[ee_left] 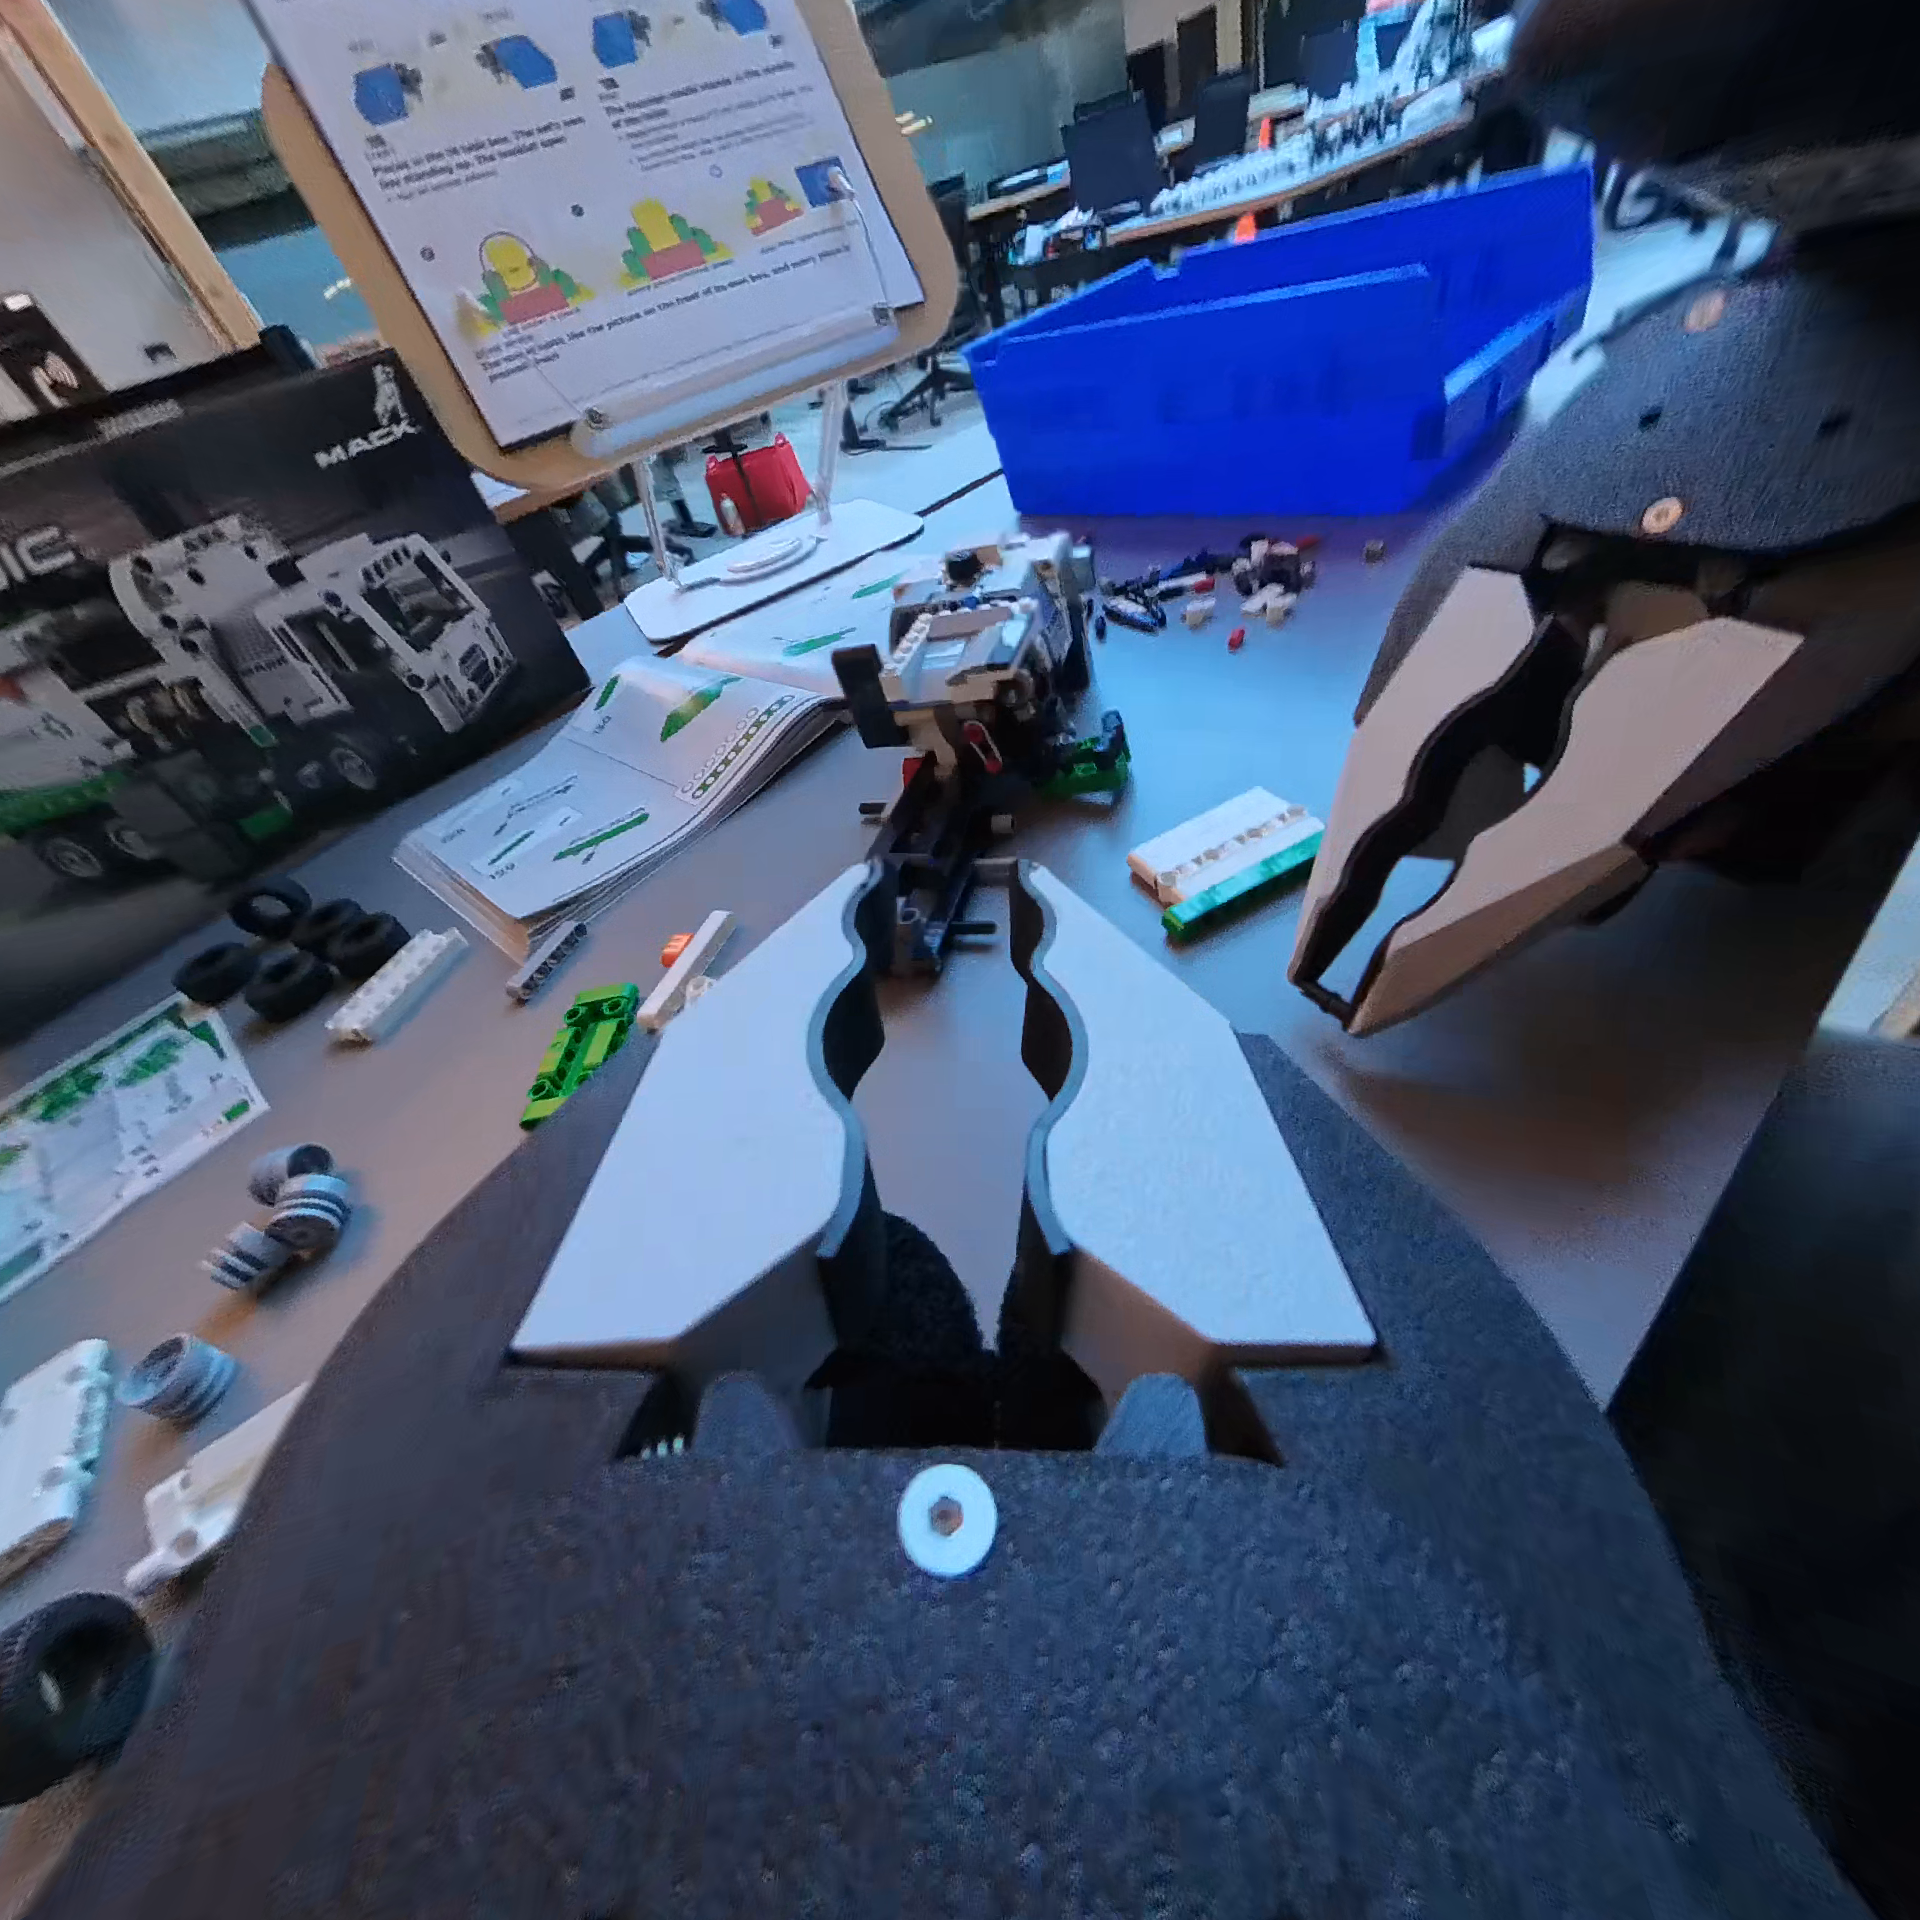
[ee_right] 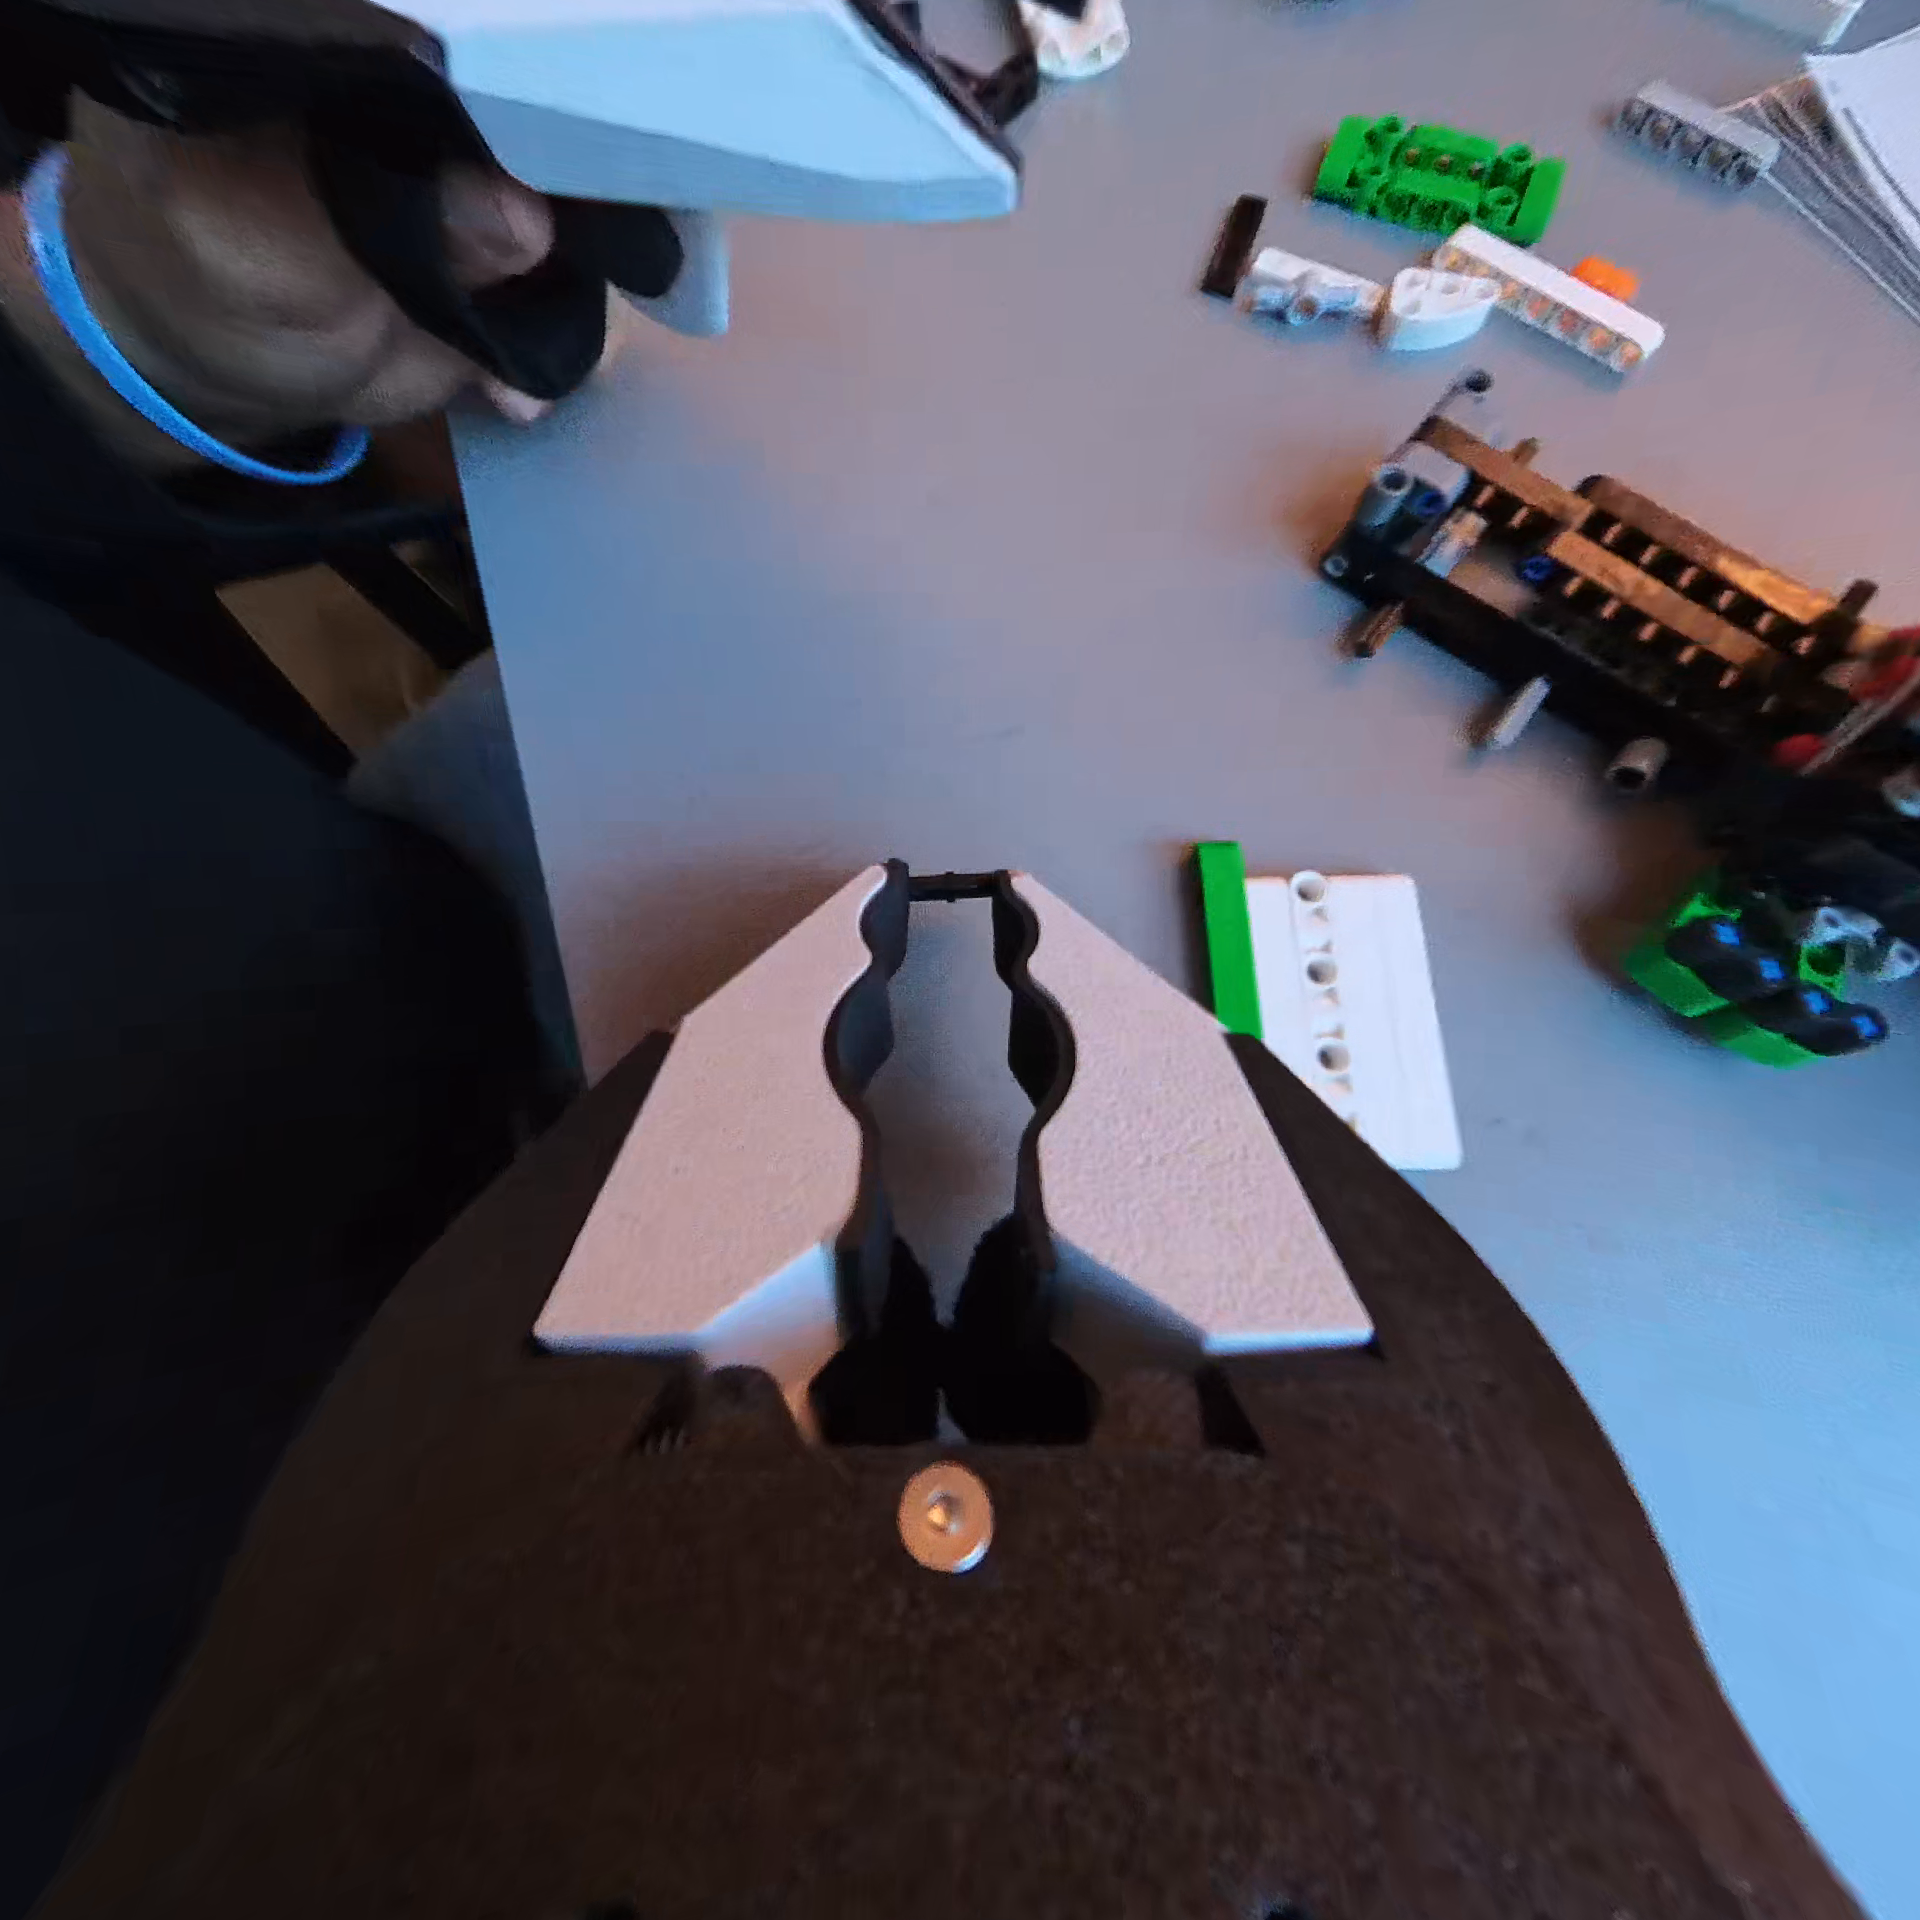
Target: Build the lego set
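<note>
Left wrist view, left to right.

- Set box (ee_left: 249,634): dark, truck pictured, standing at 9 o'clock on the grey table (ee_left: 1455,1091).
- Black tyres (ee_left: 286,951): cluster just in front of the box, at 9 o'clock.
- Grey wheel hubs (ee_left: 281,1210): loose group at 8 o'clock, near a sticker sheet (ee_left: 114,1122).
- Instruction booklet (ee_left: 634,790): open, at 10 o'clock.
- Green piece (ee_left: 582,1039): lying just left of the left gripper's fingers.
- Printed sheet on a stand (ee_left: 623,208): at 11 o'clock, behind the booklet.
- Left gripper (ee_left: 943,883): fingers spread, nothing held; the near end of the black frame sits between the tips, contact not discernible.
- Partly built truck chassis (ee_left: 966,707): centre, at 12 o'clock, black frame with a grey block on its far end.
- White and green plate assembly (ee_left: 1226,857): at 1 o'clock, between the chassis and the right gripper.
- Blue bin (ee_left: 1278,374): at 1 o'clock, far side; small loose parts (ee_left: 1226,587) scattered before it.
- Right gripper (ee_left: 1340,992): at 3 o'clock, tips angled down toward the table.

Right wrist view.

- Right gripper (ee_right: 951,881): pinching a thin black pin (ee_right: 951,883) crosswise between its tips, above bare table.
- Plate assembly (ee_right: 1340,1018): at 2 o'clock, just right of the fingers.
- Chassis (ee_right: 1621,613): at 2 o'clock, farther off.
</note>
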Available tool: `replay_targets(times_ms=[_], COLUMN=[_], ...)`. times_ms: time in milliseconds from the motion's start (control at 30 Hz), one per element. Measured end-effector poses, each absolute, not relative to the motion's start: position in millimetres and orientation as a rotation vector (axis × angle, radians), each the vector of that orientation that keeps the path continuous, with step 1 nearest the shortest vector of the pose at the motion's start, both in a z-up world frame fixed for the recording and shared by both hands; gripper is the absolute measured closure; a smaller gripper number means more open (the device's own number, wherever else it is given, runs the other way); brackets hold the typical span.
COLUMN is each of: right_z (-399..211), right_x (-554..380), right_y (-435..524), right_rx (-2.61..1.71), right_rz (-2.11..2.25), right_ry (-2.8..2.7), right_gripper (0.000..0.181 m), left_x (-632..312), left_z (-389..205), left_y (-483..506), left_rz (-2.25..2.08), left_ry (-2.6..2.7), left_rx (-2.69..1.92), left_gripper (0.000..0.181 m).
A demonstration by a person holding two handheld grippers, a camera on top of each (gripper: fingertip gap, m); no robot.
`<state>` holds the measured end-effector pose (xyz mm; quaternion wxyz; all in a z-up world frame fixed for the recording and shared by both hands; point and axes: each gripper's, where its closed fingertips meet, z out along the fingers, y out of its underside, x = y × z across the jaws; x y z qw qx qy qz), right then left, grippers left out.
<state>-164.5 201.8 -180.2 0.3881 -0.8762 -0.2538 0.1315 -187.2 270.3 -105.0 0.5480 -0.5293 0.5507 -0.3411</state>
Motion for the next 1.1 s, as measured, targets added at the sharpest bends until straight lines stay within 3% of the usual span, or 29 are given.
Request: replay_targets(times_ms=[367, 433, 600, 767, 1100], right_z=[-189.1, -184.7, -153.3, -183.0, -187.9], right_x=[-151.3, -152.3, -112.1, -78.8, -92.1], right_y=[205.3, 202.3, 204.8, 211.6, 216.3], right_rx=[-2.242, -2.234, -2.181, -2.294, -2.277], right_rz=[0.156, 0.192, 0.208, 0.14, 0.322], right_ry=[-0.652, -0.653, -0.497, -0.537, -0.546], right_gripper=[0.166, 0.153, 0.149, 0.129, 0.141], left_x=[-179.3, -178.9, -178.0, -176.3, -168.1], left_z=[-122.2, -122.8, -124.9, -129.1, -112.7], left_y=[251.5, 251.2, 250.3, 245.9, 227.1], left_rz=[-0.676, -0.668, -0.65, -0.676, -0.922], left_ry=[1.465, 1.469, 1.482, 1.526, 1.633], left_rx=[-1.171, -1.169, -1.163, -1.165, -0.92], left_gripper=[0.163, 0.163, 0.163, 0.161, 0.155])
